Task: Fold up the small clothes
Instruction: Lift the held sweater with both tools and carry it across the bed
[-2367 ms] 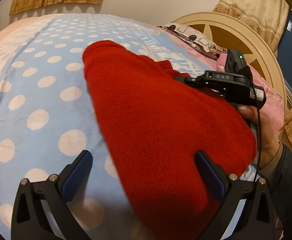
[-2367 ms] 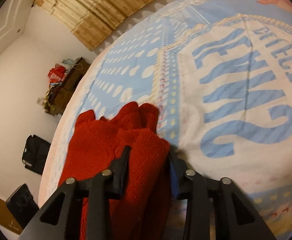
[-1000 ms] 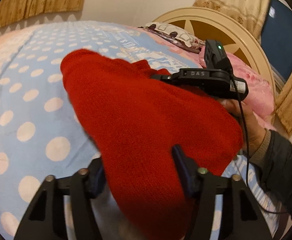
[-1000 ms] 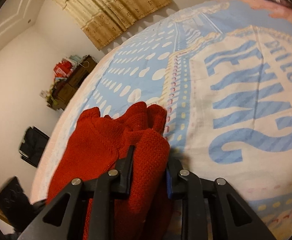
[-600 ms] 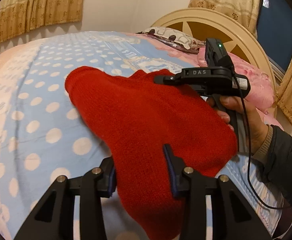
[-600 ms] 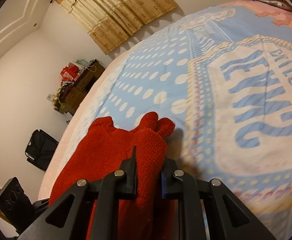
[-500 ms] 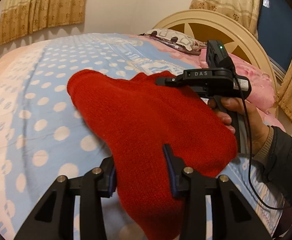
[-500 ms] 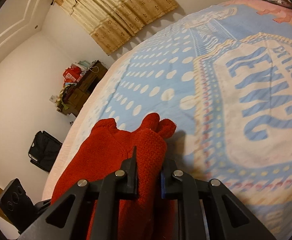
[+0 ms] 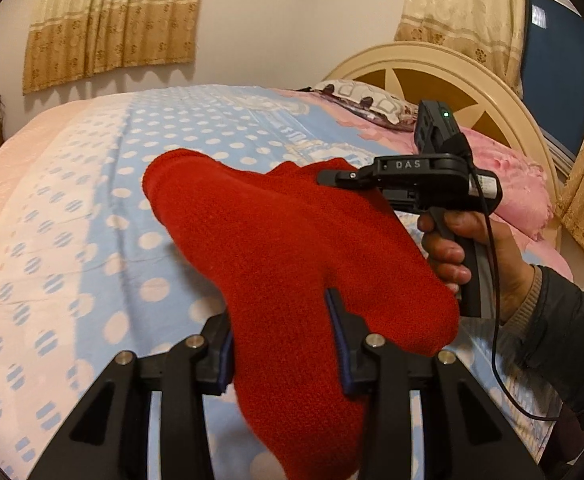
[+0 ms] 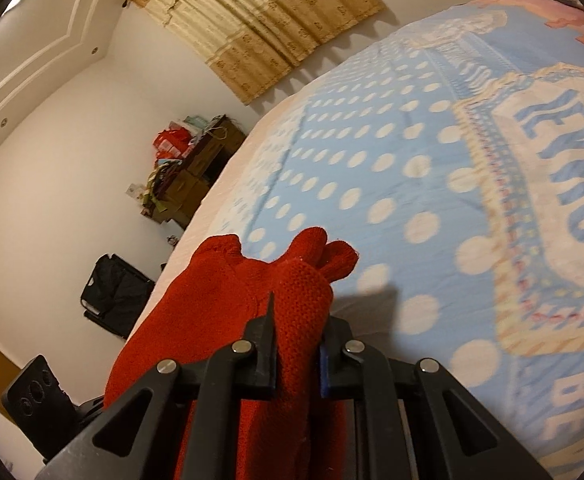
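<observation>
Both grippers have hold of the red knitted garment (image 9: 292, 248), and it hangs lifted above the bed (image 9: 92, 184) between them. On the left wrist camera, the left gripper (image 9: 280, 340) clamps a thick fold of the red knit, blue pads pressing in from either side; its jaws have just been closing on that cloth, and the fabric bulges out above and below the pinch. Over to the right of that view, the right gripper (image 9: 332, 178) is in profile, gripped at its handle by a hand (image 9: 464, 248) in a dark sleeve, its tip buried in the far edge of the garment.

From the right wrist camera, the right gripper (image 10: 296, 320) is nearly pressed together — jaws just closing — on a narrow ridge of the knit, which stands up between the fingers. The garment's bunched ends (image 10: 312, 248) poke out ahead over the blue spotted bedspread (image 10: 372, 168). Pink pillows (image 9: 504, 176) lie against the cream headboard (image 9: 452, 80) beyond — curtains (image 10: 260, 12) on the wall behind.
</observation>
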### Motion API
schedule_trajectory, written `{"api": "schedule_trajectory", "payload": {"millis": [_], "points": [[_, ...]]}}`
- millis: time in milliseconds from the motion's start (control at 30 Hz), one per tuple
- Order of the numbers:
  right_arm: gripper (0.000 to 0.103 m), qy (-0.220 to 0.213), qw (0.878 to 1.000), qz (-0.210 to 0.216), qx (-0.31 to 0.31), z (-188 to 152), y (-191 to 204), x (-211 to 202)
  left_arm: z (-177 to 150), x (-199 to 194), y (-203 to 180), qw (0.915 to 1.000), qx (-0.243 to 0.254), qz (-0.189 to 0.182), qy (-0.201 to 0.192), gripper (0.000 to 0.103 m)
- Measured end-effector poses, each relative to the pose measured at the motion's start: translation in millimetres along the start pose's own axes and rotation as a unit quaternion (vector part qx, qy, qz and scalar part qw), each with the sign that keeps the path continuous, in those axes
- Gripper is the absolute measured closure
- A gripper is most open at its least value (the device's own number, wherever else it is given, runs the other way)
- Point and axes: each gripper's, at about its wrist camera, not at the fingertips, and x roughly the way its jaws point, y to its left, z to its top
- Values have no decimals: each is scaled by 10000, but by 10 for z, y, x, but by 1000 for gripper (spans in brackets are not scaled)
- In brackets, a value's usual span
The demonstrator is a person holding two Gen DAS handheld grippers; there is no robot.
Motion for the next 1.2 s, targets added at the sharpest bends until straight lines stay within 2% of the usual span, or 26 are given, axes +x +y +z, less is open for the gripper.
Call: {"api": "schedule_trajectory", "payload": {"millis": [667, 900, 1200], "points": [[89, 525, 9959, 498, -545, -260, 1107, 794, -376, -773, 583, 9962, -497, 617, -364, 63], [89, 700, 9930, 629, -719, -347, 1454, 1103, -516, -920, 771, 9935, -733, 744, -443, 63], [89, 905, 9899, 720, -825, -443, 1699, 1409, -636, -1035, 946, 9906, -935, 871, -484, 63]]}}
